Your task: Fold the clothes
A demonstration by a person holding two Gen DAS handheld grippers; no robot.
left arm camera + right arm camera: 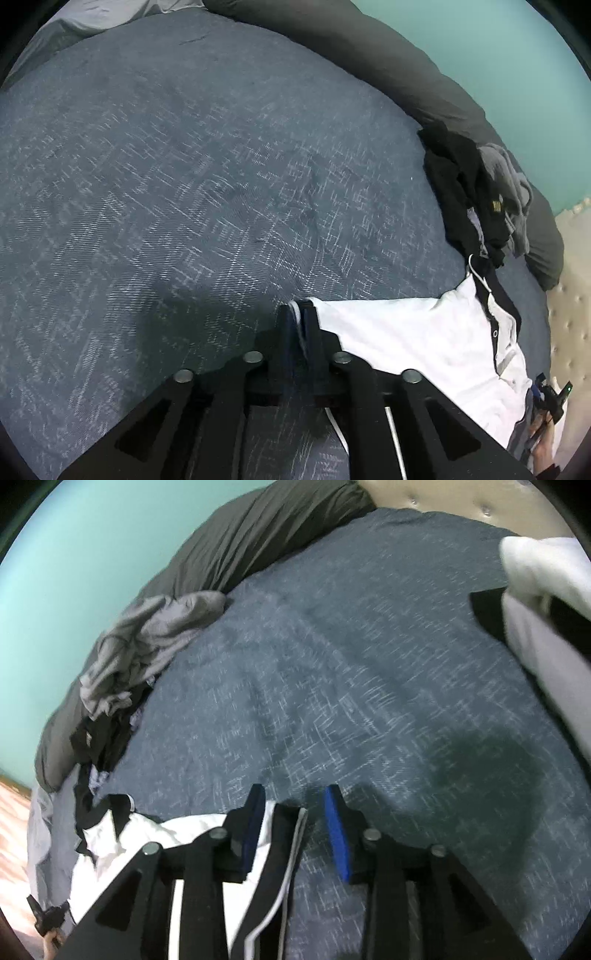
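Observation:
A white shirt with black trim (424, 332) lies on the blue-grey bedspread (184, 166). My left gripper (301, 321) is shut on the shirt's edge, with cloth pinched between its black fingers. In the right wrist view the same shirt (147, 834) spreads out to the lower left. Its black-and-white striped edge (288, 834) runs between the blue-padded fingers (334, 812) of my right gripper (295, 805). That gripper is open, its jaws wide apart on either side of the edge. The other gripper (552, 397), held by a hand, shows small at the lower right of the left wrist view.
A heap of black (99, 738) and grey garments (147, 638) sits beside a dark grey pillow (258, 535) along the teal wall. White and black folded clothes (546, 609) lie at the upper right. A tufted beige headboard (569, 314) borders the bed.

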